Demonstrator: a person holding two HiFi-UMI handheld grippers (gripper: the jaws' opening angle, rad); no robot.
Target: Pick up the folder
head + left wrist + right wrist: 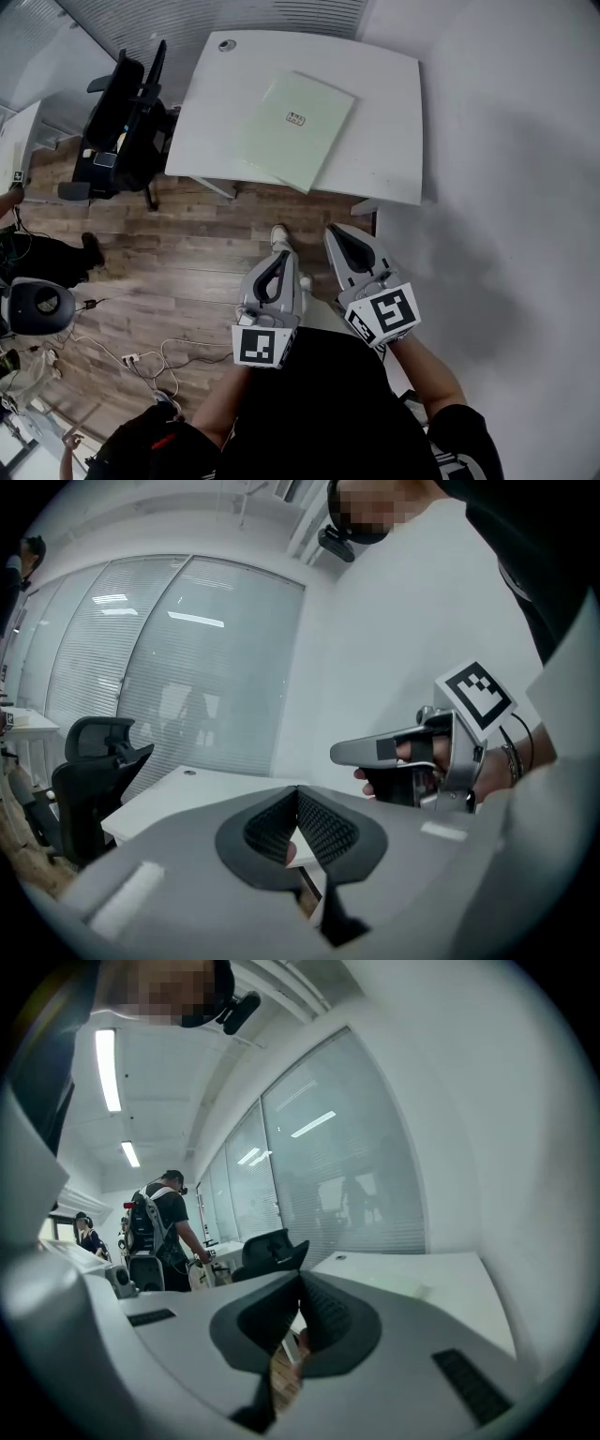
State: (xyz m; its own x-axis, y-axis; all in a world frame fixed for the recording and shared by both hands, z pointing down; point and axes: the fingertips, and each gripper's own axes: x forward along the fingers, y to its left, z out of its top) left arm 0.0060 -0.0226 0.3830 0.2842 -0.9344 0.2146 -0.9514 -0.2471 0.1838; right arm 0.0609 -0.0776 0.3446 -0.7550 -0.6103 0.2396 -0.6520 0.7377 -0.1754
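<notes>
The pale green folder (292, 127) lies flat on the white table (389, 103), turned at an angle, with a small label at its middle. Both grippers hang over the wooden floor, short of the table's near edge. My left gripper (279, 254) is shut with nothing in it, and its jaws meet in the left gripper view (298, 797). Beside it, my right gripper (334, 231) is also shut and empty, its jaws closed in the right gripper view (300, 1279). In that view the folder (398, 1287) shows as a faint green sheet on the tabletop. The right gripper (380, 752) appears in the left gripper view too.
A black office chair (124, 120) stands left of the table. A white wall (516, 187) runs along the right. Cables (141, 361) and a round grey device (37, 306) lie on the floor at the left. A person with a backpack (164, 1227) stands further off.
</notes>
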